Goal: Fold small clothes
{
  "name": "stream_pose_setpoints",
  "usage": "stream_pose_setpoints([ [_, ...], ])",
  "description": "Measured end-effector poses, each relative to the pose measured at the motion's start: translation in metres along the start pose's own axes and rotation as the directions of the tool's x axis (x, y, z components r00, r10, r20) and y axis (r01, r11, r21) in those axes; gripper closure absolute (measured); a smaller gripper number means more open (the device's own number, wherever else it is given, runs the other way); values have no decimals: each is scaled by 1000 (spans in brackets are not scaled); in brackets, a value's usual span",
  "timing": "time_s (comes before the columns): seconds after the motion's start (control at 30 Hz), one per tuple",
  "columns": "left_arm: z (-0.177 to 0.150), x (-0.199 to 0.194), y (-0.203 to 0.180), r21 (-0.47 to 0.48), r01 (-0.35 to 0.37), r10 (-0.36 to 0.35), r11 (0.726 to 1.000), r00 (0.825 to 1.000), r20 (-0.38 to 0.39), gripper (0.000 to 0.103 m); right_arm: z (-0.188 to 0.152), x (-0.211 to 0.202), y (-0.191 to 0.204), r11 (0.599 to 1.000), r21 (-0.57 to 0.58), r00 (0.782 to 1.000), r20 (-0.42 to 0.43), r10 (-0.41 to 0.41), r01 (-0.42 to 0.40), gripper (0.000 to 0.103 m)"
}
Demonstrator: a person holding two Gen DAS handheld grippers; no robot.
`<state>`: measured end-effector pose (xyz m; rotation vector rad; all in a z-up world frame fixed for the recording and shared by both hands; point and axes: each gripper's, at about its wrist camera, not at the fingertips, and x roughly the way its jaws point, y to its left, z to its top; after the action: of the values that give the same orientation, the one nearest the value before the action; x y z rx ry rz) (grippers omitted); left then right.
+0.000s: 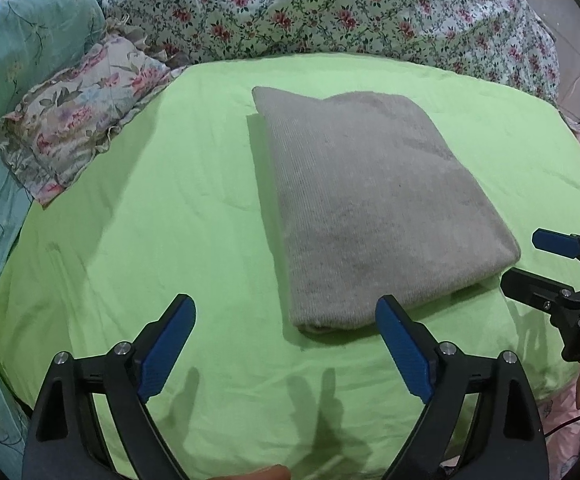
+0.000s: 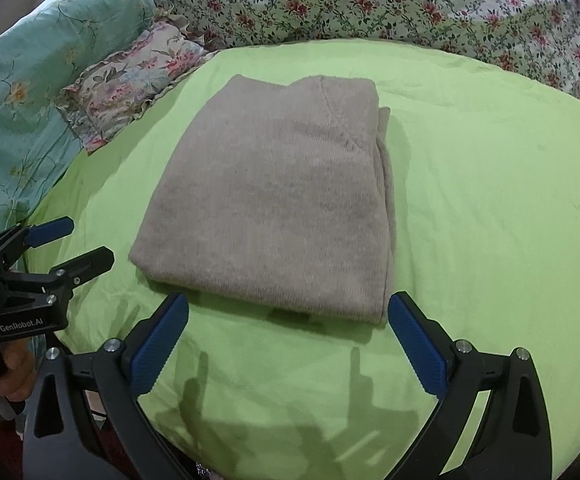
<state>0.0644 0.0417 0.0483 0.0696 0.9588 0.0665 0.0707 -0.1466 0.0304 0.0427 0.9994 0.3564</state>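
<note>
- One grey garment [image 1: 374, 208], folded into a neat rectangle, mid green sheet [image 1: 150, 216].
- Two grippers: left gripper [image 1: 286, 344] and right gripper [image 2: 288, 344], both spread wide, empty, just short of its near edge.
- Bare sheet all round; one frilled pillow [image 1: 78, 128] far left.

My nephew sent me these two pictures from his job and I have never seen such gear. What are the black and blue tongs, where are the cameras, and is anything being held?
The tongs are hand-held grippers, one in each of a person's hands, each carrying a wide-angle camera that looks along its two fingers. One picture is from the left gripper, the other from the right gripper; each also glimpses the other gripper at its edge. On the green sheet lies a folded grey garment. Behind it are a small floral pillow and a floral quilt. Both grippers stand open, just short of the garment, holding nothing.
</note>
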Motion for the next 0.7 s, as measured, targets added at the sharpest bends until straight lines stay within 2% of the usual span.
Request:
stream_pose_setpoints([
  [0.2,7,2,-1,-22,2,-2,1000,1000,8,5,12,4,-2,1000,2,1000,5,0,0,2],
  [0.7,12,9,-7,-22,-1,1,1000,1000,-2,4,19,11,-4,1000,19,1000,3,2,-2,2],
])
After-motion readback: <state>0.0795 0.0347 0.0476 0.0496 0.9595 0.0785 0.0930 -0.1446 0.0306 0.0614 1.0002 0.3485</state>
